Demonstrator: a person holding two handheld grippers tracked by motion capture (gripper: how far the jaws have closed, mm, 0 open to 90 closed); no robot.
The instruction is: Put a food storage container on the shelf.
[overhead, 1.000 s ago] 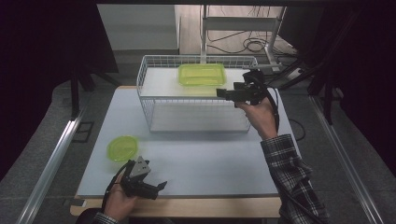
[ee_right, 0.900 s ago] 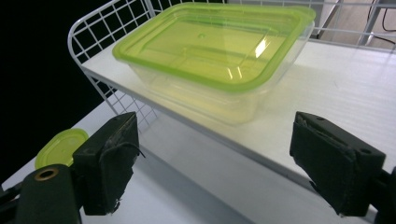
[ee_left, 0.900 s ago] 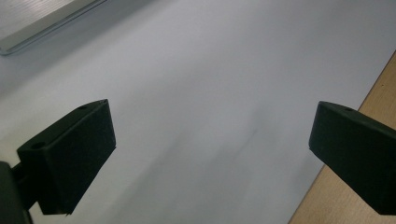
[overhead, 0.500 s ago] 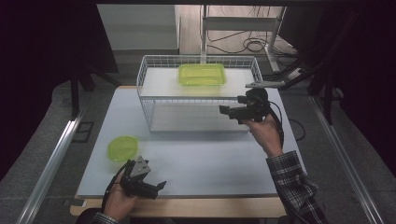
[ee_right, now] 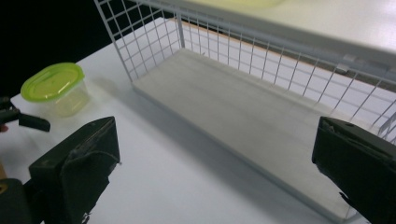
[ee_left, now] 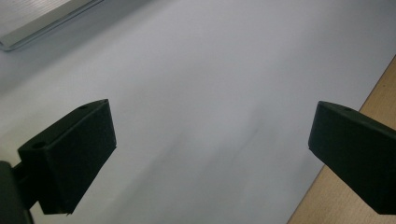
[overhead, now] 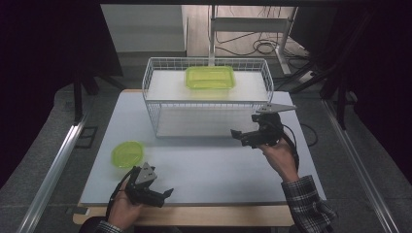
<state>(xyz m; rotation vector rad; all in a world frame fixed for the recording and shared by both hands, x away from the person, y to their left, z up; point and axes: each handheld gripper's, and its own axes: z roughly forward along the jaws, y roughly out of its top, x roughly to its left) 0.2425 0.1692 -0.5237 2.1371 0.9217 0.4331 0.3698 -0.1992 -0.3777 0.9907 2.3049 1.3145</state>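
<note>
A white wire rack [overhead: 204, 103] stands at the back of the white table top [overhead: 204, 167]. On its upper shelf lies a rectangular green container [overhead: 210, 77]. A small round tub with a green lid [overhead: 127, 154] sits on the table at the left, also seen from the right gripper [ee_right: 56, 88]. My right gripper [overhead: 239, 138] hangs open in front of the rack's right end, facing its bare lower shelf [ee_right: 243, 107], jaws wide apart [ee_right: 215, 172]. My left gripper [overhead: 164, 198] rests open near the front edge, over bare table [ee_left: 210, 154], holding nothing.
The table's wooden front strip [overhead: 218, 216] runs just below the left gripper and appears beside its right jaw [ee_left: 378, 88]. A metal rail [overhead: 53, 170] lines the floor at left. Cables [overhead: 262, 46] and a stand lie behind the rack.
My right gripper has come down and back from beside the rack's upper shelf to a spot low in front of the rack's right end. The left gripper has stayed put.
</note>
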